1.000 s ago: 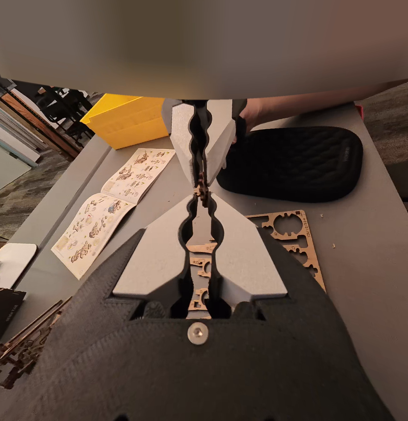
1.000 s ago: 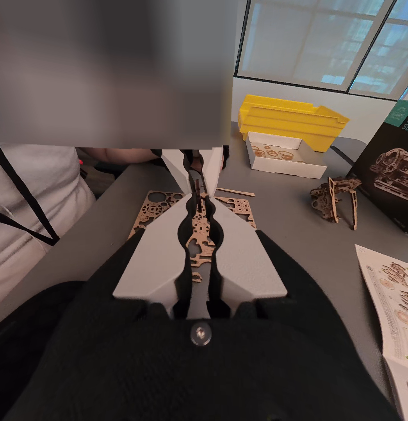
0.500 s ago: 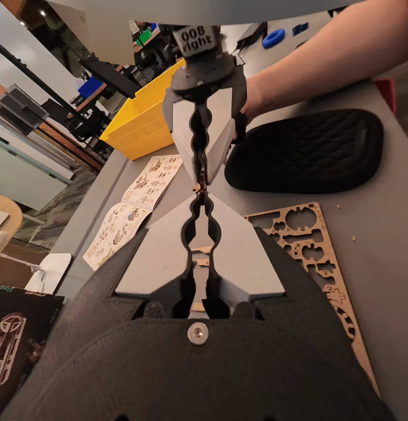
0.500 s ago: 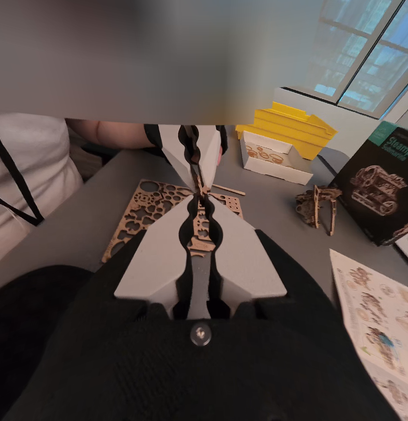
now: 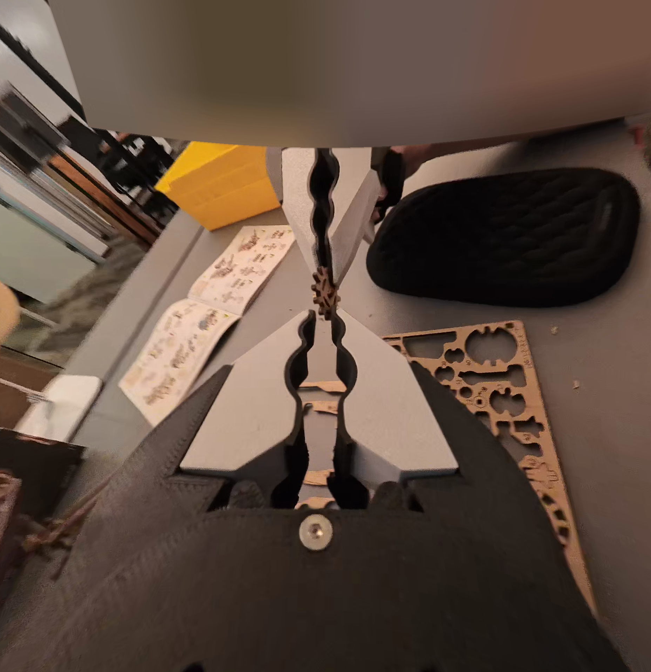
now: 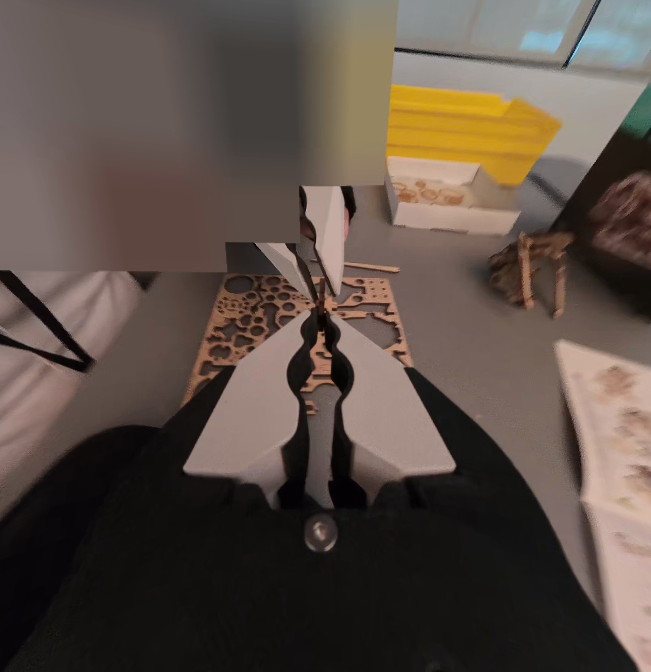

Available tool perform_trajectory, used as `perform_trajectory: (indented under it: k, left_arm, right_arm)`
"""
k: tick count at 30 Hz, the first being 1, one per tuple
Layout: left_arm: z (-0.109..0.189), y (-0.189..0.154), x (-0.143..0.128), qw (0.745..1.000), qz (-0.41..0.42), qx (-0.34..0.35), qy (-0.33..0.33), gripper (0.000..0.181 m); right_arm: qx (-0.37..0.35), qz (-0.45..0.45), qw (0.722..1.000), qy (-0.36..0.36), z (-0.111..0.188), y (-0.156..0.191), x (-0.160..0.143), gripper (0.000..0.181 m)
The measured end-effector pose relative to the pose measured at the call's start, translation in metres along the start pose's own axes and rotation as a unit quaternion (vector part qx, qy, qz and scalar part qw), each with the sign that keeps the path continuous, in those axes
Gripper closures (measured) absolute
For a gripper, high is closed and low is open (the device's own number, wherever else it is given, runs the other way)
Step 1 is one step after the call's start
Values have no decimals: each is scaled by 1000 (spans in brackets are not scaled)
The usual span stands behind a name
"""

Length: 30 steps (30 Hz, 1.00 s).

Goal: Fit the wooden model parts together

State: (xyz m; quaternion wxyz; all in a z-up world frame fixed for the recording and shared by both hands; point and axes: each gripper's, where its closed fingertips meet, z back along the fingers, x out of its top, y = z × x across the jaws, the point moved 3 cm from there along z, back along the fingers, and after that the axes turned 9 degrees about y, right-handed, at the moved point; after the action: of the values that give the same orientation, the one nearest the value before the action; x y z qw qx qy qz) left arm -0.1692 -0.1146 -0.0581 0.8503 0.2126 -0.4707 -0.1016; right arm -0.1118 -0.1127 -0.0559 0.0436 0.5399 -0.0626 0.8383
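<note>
Grey table (image 5: 589, 363); right gripper (image 5: 325, 267) pinches wooden gear (image 5: 324, 292); left gripper (image 5: 322, 318) apart.

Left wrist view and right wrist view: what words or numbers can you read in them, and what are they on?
Wooden sheet: small engraved numbers by the cut-outs; I don't copy out writing.
Booklet: tiny print beside the drawings, too small to read.
Black pad: a faint mark near its right end, too blurred to read.
Dark box: smeared by motion, unreadable.
</note>
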Motion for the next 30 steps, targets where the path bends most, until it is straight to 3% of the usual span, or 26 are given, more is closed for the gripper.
perform_trajectory:
  k: [4, 9, 12, 15, 18, 19, 21, 22, 26, 30]
  left_arm:
    - [-4, 5, -5, 988, 136, -73, -1, 171]
    - [-2, 14, -4, 949, 270, -162, -34, 171]
    - [-6, 16, -5, 930, 311, -192, -34, 166]
    - [-10, 15, -3, 914, 336, -224, -35, 180]
    - [-11, 19, 0, 892, 376, -248, -50, 181]
    - [-12, 22, -1, 880, 399, -251, -57, 181]
    - [-14, 31, -4, 848, 460, -253, -71, 181]
    - [-14, 34, -5, 831, 486, -258, -78, 181]
    - [-19, 31, -9, 784, 545, -286, -78, 181]
    - [-23, 23, -7, 761, 560, -321, -66, 181]
  right_arm:
    - [64, -108, 992, -22, 3, -6, -4, 181]
    - [64, -129, 989, -20, 3, -10, -7, 181]
    - [72, -140, 987, -30, 3, -11, -6, 181]
    - [66, -141, 987, -28, 3, -12, -7, 181]
    - [62, -146, 986, -42, 6, -16, -5, 180]
    - [43, -139, 988, -50, 7, -19, -3, 175]
    - [-39, -80, 995, -51, 13, -28, 2, 141]
    - [-78, -29, 996, -43, 16, -27, 5, 136]
    - [-198, 162, 967, 0, 16, -12, 16, 133]
    - [-195, 186, 961, 60, 1, -10, 3, 146]
